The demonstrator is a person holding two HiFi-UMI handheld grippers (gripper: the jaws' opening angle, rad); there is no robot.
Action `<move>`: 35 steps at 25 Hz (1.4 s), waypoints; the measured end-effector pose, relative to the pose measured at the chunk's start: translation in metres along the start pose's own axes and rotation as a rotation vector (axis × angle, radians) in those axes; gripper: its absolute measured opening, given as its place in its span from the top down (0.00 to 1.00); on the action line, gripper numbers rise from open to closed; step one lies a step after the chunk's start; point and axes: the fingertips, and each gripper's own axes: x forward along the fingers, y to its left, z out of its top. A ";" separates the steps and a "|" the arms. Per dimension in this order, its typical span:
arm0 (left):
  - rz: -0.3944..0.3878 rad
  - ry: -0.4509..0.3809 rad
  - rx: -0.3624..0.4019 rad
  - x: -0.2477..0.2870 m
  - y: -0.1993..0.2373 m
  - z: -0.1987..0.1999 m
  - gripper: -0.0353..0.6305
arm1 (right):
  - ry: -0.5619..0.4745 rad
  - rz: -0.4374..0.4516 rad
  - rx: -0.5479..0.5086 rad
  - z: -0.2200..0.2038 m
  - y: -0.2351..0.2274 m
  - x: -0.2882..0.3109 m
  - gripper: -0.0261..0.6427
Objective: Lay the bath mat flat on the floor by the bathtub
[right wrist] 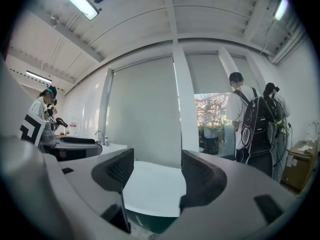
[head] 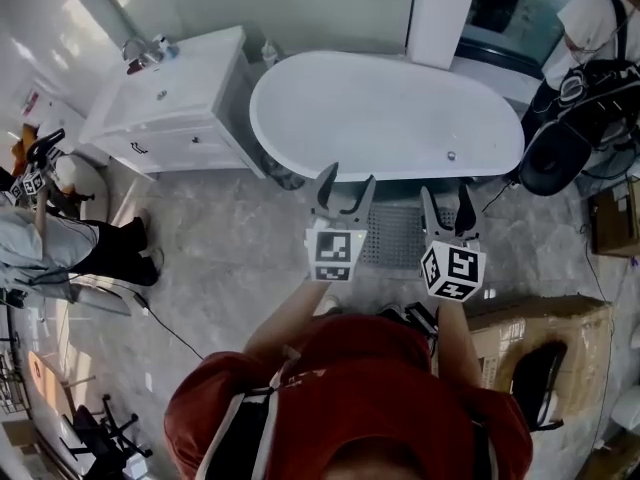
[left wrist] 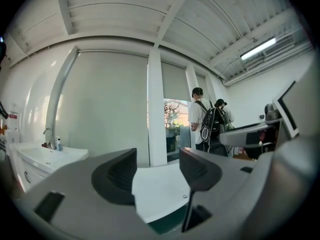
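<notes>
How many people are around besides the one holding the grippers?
3: a white-shirted person and a second person by the window, a third person left of the vanity; others may be hidden.

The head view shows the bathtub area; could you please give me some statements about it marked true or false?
1. The left gripper and the right gripper are both open and empty. True.
2. The mat hangs over the bathtub rim. False: it lies on the floor beside the bathtub.
3. The sink cabinet stands right of the bathtub. False: it stands to its left.
4. A cardboard box sits at the right. True.
</notes>
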 end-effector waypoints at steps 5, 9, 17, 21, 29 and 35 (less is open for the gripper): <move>-0.017 -0.042 -0.012 -0.013 0.007 0.014 0.57 | -0.021 0.012 -0.026 0.009 0.023 -0.002 0.55; -0.024 -0.061 -0.007 -0.014 0.010 0.021 0.62 | -0.032 0.027 -0.038 0.012 0.034 0.001 0.64; -0.041 -0.076 0.027 -0.017 0.008 0.018 0.78 | -0.040 0.084 -0.019 0.008 0.053 0.005 0.88; -0.042 -0.093 0.037 -0.017 0.006 0.023 0.84 | -0.069 0.113 -0.019 0.014 0.057 0.006 0.94; -0.028 -0.107 0.046 -0.019 0.001 0.024 0.93 | -0.044 0.120 -0.057 0.007 0.058 0.011 0.94; -0.018 -0.102 0.037 -0.023 0.003 0.025 0.93 | -0.041 0.116 -0.053 0.008 0.057 0.010 0.94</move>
